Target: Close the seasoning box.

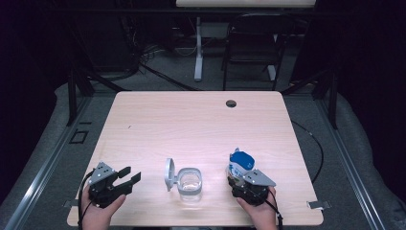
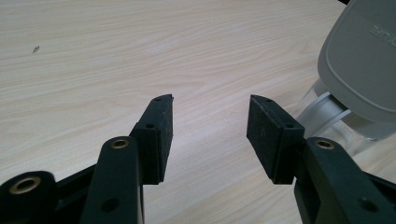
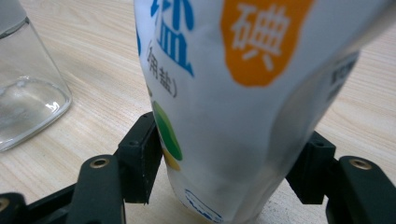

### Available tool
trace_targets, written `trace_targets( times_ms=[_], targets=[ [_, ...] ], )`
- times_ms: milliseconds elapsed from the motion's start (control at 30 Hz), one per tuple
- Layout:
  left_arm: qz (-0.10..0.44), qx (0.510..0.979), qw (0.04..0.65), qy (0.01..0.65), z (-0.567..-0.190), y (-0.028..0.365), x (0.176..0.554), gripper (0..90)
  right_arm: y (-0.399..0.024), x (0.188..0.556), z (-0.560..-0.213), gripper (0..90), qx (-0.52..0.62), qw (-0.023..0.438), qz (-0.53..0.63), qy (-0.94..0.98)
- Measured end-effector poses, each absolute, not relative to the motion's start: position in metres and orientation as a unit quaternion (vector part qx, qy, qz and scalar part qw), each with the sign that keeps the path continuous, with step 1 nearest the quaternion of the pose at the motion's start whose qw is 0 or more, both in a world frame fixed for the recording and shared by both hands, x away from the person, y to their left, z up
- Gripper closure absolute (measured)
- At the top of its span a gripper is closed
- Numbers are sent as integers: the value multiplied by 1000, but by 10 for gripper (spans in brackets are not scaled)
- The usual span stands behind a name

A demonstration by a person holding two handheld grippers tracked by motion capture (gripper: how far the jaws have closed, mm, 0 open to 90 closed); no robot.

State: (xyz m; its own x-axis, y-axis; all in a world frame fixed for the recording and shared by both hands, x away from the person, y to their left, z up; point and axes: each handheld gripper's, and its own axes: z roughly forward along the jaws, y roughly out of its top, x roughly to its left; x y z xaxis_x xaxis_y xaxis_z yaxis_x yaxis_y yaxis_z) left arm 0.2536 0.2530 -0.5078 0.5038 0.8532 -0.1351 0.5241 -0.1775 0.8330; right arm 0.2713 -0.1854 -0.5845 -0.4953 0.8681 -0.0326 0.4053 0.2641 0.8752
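A clear glass jar [image 1: 190,182] stands near the table's front edge, its grey hinged lid [image 1: 169,174] flipped open to the left. My left gripper [image 1: 131,174] rests left of the jar, open and holding nothing. In the left gripper view the gripper [image 2: 210,99] spreads over bare wood, with the lid [image 2: 359,60] at the right. My right gripper [image 1: 239,176] is right of the jar, shut on a white and blue salt bag [image 1: 242,162] that stands upright. In the right gripper view the gripper [image 3: 232,135] presses both sides of the bag [image 3: 233,70], and the jar [image 3: 23,93] is at the left.
The light wooden table [image 1: 191,124] has a cable hole [image 1: 231,103] near its far edge. Beyond the table stand a dark chair [image 1: 253,43] and the white leg of another desk [image 1: 198,48]. A strip of tape [image 1: 318,204] lies at the front right corner.
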Motion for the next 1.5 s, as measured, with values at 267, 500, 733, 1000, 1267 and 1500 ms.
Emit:
trace_targets(
  times_ms=[267,500,733,1000,1267,1500],
  targets=[
    [185,744,445,463,-507,253,253,512,-185,272,-584,372,424,267,432,750],
    [185,744,444,463,-507,253,254,512,-186,272,-584,377,422,269,431,751],
    [183,745,441,465,-507,254,253,512,-186,272,-584,386,421,266,434,751],
    [184,746,440,464,-507,255,254,513,-187,273,-584,390,419,265,431,754],
    [185,742,444,467,-508,255,254,513,-186,272,-584,395,419,267,430,754],
    [186,742,444,467,-508,255,254,513,-186,272,-584,398,414,266,431,756]
  ],
)
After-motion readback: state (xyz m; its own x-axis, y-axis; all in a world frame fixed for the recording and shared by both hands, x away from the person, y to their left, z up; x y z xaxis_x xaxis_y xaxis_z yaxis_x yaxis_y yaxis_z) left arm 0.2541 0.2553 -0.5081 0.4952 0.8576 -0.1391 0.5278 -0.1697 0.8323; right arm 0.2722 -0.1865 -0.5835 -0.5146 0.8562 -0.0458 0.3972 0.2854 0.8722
